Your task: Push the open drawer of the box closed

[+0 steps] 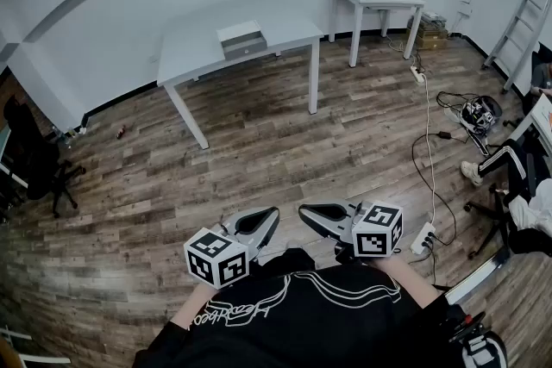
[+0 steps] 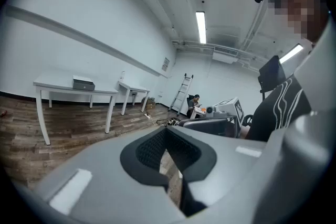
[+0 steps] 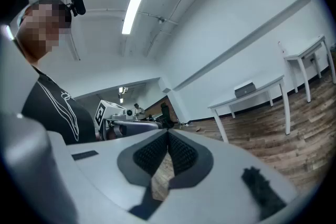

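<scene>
- The box (image 1: pixel 241 39) sits on the white table (image 1: pixel 194 56) near its front edge, about midway along, far across the floor (image 1: pixel 259 142) from the person.
- Its drawer (image 1: pixel 246 47) shows as a darker band along the box's near side. It stands out only slightly, and how far it is pulled out is too small to tell.
- The box's long axis runs along the table, parallel to the wall (image 1: pixel 129 13) behind it. The drawer faces away from the wall, out over the table's front edge into the room, so I judge the closing push goes straight toward the wall.
- Handling, as a guess: the box is small, rigid and probably light, and the tabletop looks smooth. A hard shove may slide the whole box instead of seating the drawer.
- The best contact looks like the middle of the drawer front, pressed flat and square. An off-centre push could skew it. The other gripper could brace the box's back.
- Left gripper (image 1: pixel 271 213): its jaws are pressed together at the tips with nothing between them, and only floor shows through the gap behind the pads.
- Right gripper (image 1: pixel 304 209): its jaws are likewise closed tip to tip and empty.
- Both grippers are held low, close to the person's body, side by side, and well apart from the table.
</scene>
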Demonstrator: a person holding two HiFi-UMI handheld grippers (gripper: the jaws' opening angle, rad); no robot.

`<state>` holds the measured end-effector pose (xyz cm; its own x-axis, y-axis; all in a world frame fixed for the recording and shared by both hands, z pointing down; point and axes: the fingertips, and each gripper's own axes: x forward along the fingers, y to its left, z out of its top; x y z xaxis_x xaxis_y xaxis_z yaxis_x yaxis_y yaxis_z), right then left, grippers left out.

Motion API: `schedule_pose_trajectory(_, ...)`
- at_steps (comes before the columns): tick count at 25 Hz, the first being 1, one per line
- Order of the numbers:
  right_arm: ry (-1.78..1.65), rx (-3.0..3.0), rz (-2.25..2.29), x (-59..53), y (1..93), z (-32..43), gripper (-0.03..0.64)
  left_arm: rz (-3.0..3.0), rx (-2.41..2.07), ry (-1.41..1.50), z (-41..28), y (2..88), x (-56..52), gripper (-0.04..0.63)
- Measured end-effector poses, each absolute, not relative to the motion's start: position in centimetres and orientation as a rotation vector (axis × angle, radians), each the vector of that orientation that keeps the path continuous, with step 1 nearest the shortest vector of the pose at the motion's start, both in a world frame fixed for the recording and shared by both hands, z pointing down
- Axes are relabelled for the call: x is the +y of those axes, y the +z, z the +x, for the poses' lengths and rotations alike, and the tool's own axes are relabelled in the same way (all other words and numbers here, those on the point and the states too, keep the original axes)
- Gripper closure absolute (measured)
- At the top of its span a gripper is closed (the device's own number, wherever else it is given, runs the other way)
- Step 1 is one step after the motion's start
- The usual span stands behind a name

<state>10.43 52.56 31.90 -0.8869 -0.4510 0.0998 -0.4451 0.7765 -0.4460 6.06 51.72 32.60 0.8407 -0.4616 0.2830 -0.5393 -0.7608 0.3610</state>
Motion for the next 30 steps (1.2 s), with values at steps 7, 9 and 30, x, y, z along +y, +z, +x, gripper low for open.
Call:
schedule_pose_trajectory(7, -0.716, 2.943, -0.836, 48.2, 32.9, 11.6, 0.607, 2.581, -0.701, 0.25, 7.3, 33.4, 47.0, 0.591)
schedule_pose_trajectory(9, -0.721, 2.923, -0.869, 46.3, 33.2, 12.1, 0.607, 2.591, -0.688, 0.258, 7.6, 33.5, 45.5, 0.591)
schedule_pose_trajectory(30, -0.864, 2.904, -0.914, 7.4, 37.0, 5.0, 0.607, 2.511, -0.663, 0.314, 0.6, 37.9, 7.2, 0.591)
